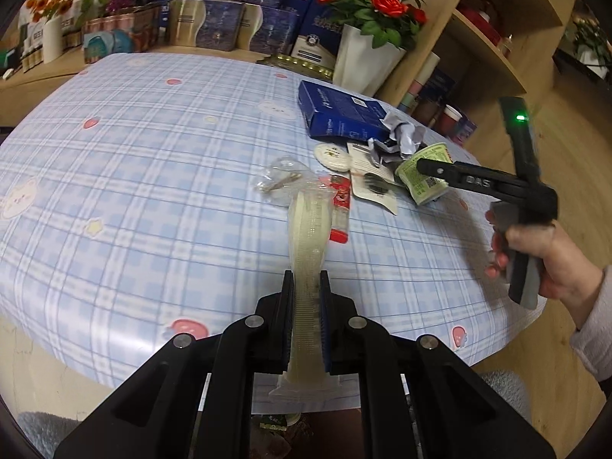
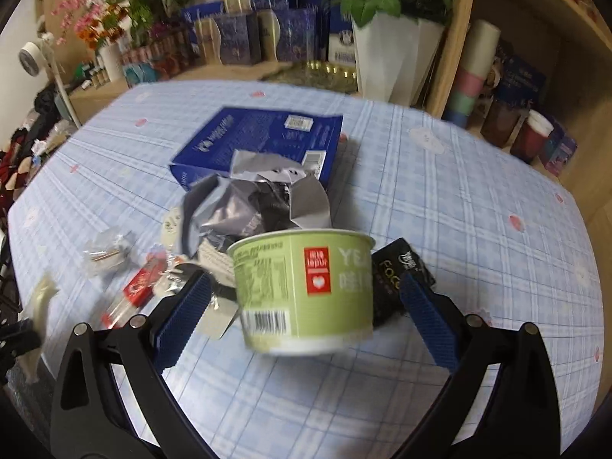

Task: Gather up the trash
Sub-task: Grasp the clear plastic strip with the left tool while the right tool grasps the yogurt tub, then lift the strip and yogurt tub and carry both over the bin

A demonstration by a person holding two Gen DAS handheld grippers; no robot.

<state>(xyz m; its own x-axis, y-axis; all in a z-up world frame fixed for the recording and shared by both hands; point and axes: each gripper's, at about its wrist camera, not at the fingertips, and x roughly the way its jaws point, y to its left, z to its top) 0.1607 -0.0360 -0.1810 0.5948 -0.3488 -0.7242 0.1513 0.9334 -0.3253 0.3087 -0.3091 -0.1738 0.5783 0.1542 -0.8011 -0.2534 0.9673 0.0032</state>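
Observation:
In the left wrist view my left gripper (image 1: 306, 290) is shut on a long pale cream plastic wrapper (image 1: 310, 229), which hangs lifted over the table's near edge. A green paper cup (image 2: 306, 283) sits in the trash pile on the blue checked tablecloth (image 2: 459, 210). My right gripper (image 2: 306, 281) is open around it, with the blue pads (image 2: 183, 321) apart from the cup's sides. From the left wrist view the right gripper (image 1: 422, 164) reaches the cup (image 1: 420, 187) from the right, with a hand on its handle.
The pile holds a blue box (image 2: 260, 141), crumpled silver foil (image 2: 260, 199), a black packet (image 2: 397, 267), a red packet (image 1: 340, 206), a clear bag (image 1: 283, 179) and a white round lid (image 1: 332, 156). A white vase of red roses (image 1: 363, 57) stands behind, beside wooden shelves.

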